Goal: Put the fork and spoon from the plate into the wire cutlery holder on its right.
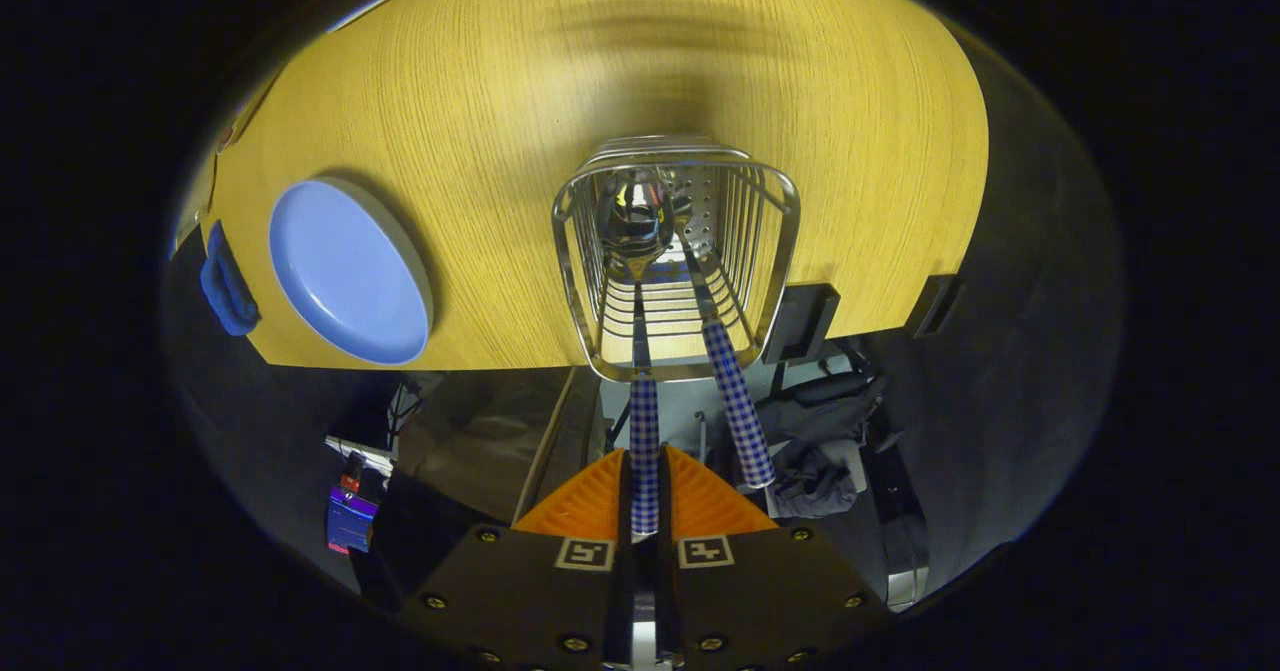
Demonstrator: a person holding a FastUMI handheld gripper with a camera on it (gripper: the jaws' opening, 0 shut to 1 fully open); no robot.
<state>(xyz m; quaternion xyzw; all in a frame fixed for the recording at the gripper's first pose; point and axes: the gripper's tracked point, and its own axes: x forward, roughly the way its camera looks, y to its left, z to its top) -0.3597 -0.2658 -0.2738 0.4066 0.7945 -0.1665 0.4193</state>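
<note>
Checked handle: blue-and-white check pattern on the spoon (644, 421) handle, which runs straight out from between the fingers toward the wire cutlery holder (676, 261).
Gripper (645, 496): fingers closed almost together, both pressing on the spoon handle, one on each side; only the handle's width separates them.
Spoon bowl: polished metal, inside the holder, near its perforated bottom; the handle crosses the holder's near rim and projects out toward the fingers.
Fork (725, 371): same checked handle, just beside the spoon on its right, touched by neither finger. Its metal neck passes into the holder; the handle end sticks out past the near rim at a slight angle away from the spoon. The tines are too dim against the wires to make out.
Holder: bright wire basket with rounded corners, seen down its open mouth, standing on the wooden table (560, 101), at the table's near edge.
Plate (350, 271): pale blue, round, bare, well left of the holder on the same table, close to the table's near edge.
Blue cloth (228, 286): beyond the plate on the side away from the holder, at the table's corner.
Table surface: yellow wood grain, extending past the holder, with a soft shadow lying across it beyond the holder.
</note>
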